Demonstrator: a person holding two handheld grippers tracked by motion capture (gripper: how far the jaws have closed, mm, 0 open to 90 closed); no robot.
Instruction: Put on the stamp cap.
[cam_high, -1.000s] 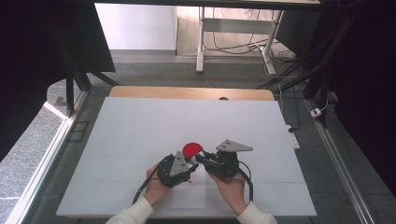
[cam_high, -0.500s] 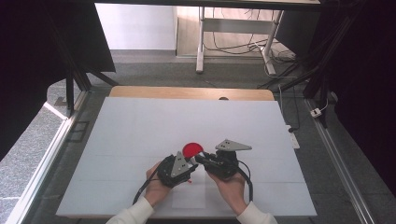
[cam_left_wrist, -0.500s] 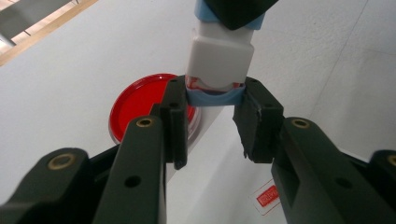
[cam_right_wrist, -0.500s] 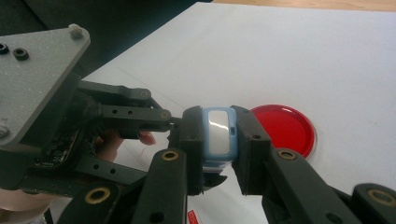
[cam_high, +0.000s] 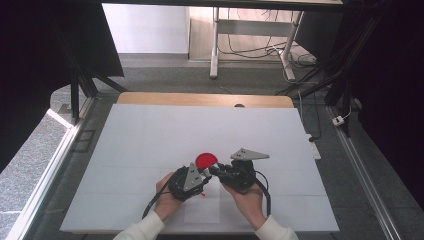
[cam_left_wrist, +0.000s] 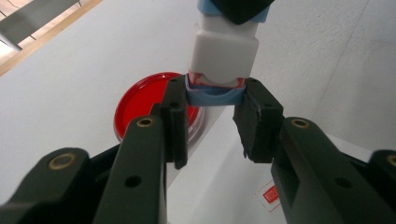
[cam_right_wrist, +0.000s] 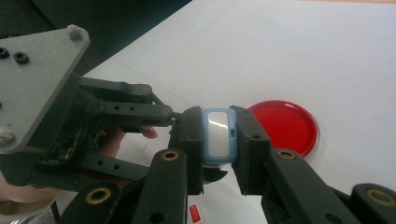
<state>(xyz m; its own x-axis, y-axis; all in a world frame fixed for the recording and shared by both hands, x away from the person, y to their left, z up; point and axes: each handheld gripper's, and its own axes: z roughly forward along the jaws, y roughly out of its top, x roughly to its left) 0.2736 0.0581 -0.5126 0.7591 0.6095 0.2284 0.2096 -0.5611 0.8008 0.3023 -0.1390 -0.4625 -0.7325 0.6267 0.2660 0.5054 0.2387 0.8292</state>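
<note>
White surface (cam_high: 150, 135) under a high camera, with dark curtains and cable-strewn floor beyond. Near its front edge a small white block with blue end caps (cam_left_wrist: 224, 56) is held just above the surface, between both grippers. The left gripper (cam_left_wrist: 215, 95) is clamped on one blue cap; the right gripper (cam_right_wrist: 219, 135) is closed on the opposite blue end, its jaws pressing both sides. Gripping opposite ends probably lets the two hands pull or twist the piece apart. Just beyond the block a red round dish (cam_high: 206, 160) lies flat, possibly placed to receive a part. A small red-printed label (cam_right_wrist: 195, 214) lies below the grippers.
</note>
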